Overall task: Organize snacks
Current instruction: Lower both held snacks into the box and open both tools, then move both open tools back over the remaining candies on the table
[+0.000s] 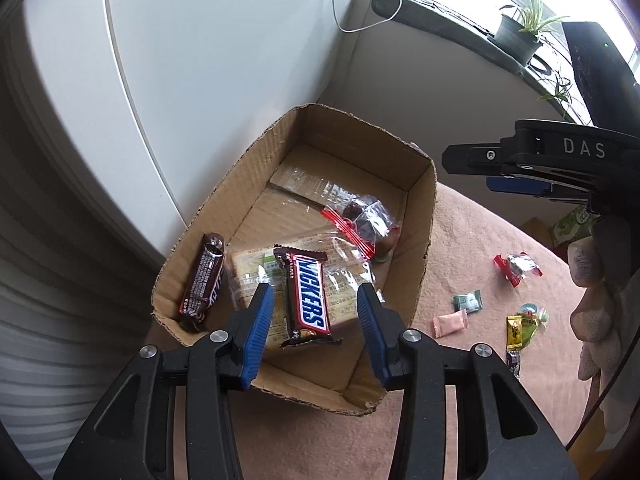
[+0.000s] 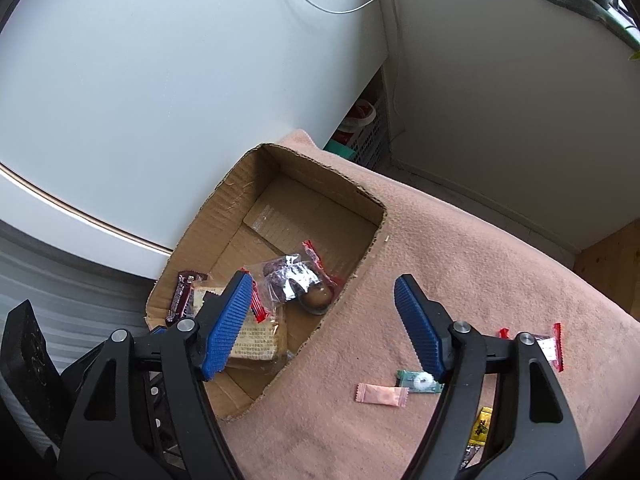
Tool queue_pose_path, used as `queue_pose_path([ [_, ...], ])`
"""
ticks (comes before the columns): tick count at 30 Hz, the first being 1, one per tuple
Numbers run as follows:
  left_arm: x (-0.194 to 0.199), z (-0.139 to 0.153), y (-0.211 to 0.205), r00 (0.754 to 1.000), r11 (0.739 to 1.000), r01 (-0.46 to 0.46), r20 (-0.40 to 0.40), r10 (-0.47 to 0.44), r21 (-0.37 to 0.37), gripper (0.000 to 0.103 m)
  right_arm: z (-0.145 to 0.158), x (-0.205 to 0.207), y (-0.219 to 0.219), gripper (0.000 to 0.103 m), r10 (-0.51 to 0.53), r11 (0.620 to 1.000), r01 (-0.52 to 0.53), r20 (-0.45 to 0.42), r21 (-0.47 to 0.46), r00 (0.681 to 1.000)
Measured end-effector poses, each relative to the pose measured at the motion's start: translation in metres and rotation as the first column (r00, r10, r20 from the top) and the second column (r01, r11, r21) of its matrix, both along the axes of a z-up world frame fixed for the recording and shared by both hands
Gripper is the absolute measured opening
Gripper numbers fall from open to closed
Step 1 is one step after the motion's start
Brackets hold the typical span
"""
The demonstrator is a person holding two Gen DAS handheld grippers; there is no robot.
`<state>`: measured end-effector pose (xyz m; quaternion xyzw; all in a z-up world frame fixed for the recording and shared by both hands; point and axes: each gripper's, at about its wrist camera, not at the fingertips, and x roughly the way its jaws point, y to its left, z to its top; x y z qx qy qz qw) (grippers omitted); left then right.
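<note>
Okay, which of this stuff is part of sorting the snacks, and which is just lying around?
Part of the job:
box
Snickers
brown bar
biscuit pack
clear red-edged bag
pink sachet
green candy
yellow candy
red-edged packet

Just lying around:
plant pot
white cable
blanket

Ahead of you a white panel (image 1: 192,60) with a thin curved seam fills the upper left, and a white cable (image 1: 352,28) loops down across it. A pink cloth (image 1: 472,248) covers the tabletop. To your right a dark windowsill (image 1: 440,16) carries a potted plant (image 1: 520,32) in a black pot, its thin green leaves arching toward the bright window. In the right wrist view you can see a grey slatted crate (image 2: 372,136) in the gap beyond the cloth's far corner.
</note>
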<state>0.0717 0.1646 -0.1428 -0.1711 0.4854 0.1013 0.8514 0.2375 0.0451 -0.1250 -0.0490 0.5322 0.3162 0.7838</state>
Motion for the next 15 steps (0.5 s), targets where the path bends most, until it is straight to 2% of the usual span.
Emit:
queue_pose_path([
  [6,0.004,0.005,-0.015,0.999,0.999,0.036,0.015,-0.036,-0.001,0.042,0.010,-0.007,-0.052,0.076,-0.072,0.997,0.072,0.019,0.020,0.997],
  [15,0.013,0.008,-0.054,0.991,0.992,0.129,0.022,-0.129,0.003,0.042,0.006,-0.022,-0.148,0.076,-0.226,0.973,0.226,-0.001,0.043,0.974],
])
